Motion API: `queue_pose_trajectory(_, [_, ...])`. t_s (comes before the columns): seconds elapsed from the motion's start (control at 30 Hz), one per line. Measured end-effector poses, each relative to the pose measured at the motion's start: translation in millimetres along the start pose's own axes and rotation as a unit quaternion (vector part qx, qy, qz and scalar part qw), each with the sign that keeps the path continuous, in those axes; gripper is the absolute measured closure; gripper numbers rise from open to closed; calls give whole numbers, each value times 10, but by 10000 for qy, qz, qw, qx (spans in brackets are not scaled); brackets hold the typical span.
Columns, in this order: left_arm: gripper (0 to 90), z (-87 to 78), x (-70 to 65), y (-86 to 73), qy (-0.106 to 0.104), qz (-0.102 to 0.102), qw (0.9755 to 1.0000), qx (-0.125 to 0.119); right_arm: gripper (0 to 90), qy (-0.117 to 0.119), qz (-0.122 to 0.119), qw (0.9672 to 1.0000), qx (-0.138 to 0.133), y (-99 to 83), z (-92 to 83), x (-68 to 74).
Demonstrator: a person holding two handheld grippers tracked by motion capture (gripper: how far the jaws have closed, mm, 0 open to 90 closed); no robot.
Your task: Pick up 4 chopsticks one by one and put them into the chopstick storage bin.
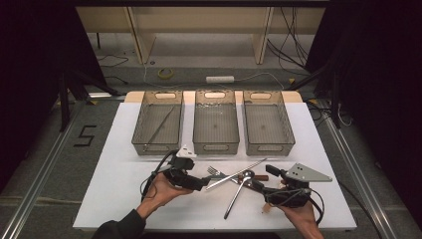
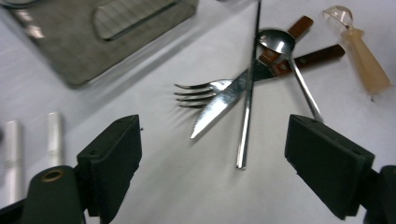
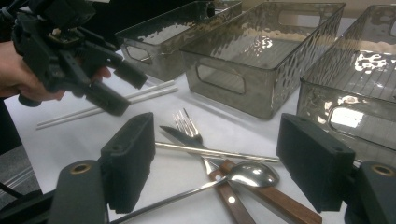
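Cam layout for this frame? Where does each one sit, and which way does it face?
High view: above the person's side, facing forward and down on the white table; both forearms, left gripper, right gripper.
Left gripper view: between its open jaws, facing fork and knife.
Right gripper view: low, facing three bins; left gripper visible.
Shared: fork, knife, spoon.

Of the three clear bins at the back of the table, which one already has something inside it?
The left bin: a thin metal chopstick lies slantwise inside it. The middle bin and the right bin look empty.
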State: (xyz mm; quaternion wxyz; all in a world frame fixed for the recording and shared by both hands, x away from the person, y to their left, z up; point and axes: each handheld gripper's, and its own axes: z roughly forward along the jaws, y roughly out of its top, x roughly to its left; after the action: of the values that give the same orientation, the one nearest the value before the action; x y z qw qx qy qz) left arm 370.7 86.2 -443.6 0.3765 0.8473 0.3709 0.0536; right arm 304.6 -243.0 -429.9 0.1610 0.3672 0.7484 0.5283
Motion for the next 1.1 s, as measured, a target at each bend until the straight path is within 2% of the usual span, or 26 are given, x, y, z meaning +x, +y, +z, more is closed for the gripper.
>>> queue_pose_trajectory(0.1, [193, 45, -81, 8, -12, 153, 9998, 95, 291, -2, 5, 10000, -1, 0, 0, -1])
queue_pose_trajectory(0.3, [231, 113, -134, 2, -73, 262, 9993, 242, 291, 2, 9, 10000, 10, -2, 1, 0])
queue_pose_trajectory(0.67, [399, 213, -191, -6, -44, 421, 9983, 403, 291, 6, -2, 10000, 13, -2, 11, -3])
queue_pose_trajectory(0.9, [464, 322, -281, -32, -71, 637, 9959, 640, 291, 6, 17, 10000, 9, -3, 4, -3])
queue_pose_trajectory(1.1, [560, 385, -295, -44, -70, 720, 9948, 714, 291, 7, 27, 10000, 17, -4, 3, -5])
